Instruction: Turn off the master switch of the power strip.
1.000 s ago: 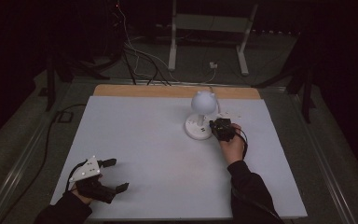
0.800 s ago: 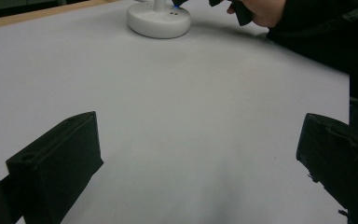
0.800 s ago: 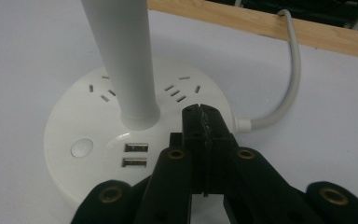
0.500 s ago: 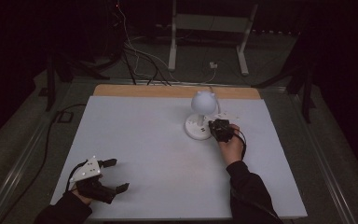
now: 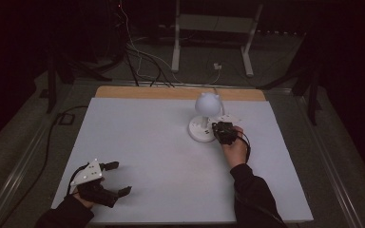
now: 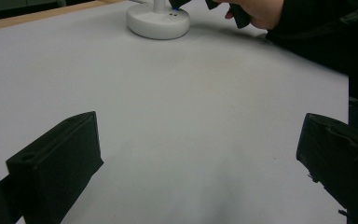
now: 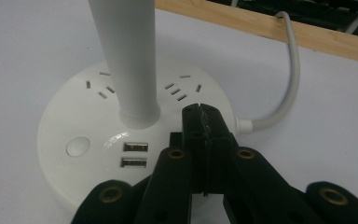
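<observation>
The desk lamp (image 5: 203, 118) stood at the far right-centre of the white table (image 5: 147, 142), its round base (image 7: 98, 140) flat on the surface and a globe-shaped head on a white stem (image 7: 126, 60). The base carried socket slots, two USB ports (image 7: 134, 155) and a round button (image 7: 78, 146); a white cable (image 7: 284, 84) left it toward the wooden edge strip (image 7: 270, 28).

The right gripper (image 7: 200, 109) rested with its jaws pressed fully together, nothing between them, tips on or just above the base rim beside the cable outlet. Contact could not be confirmed. The button lay on the other side of the stem, so pressing it appeared not yet done; the lamp head showed no clear glow.

The left gripper (image 5: 116, 178) sat near the table's front left corner, jaws spread wide and empty, well apart from the lamp.

The right gripper view resolved the ports, slots and button; the high view (image 5: 203, 118) gave the overall layout. The left gripper view showed the base (image 6: 157, 21) from afar.
</observation>
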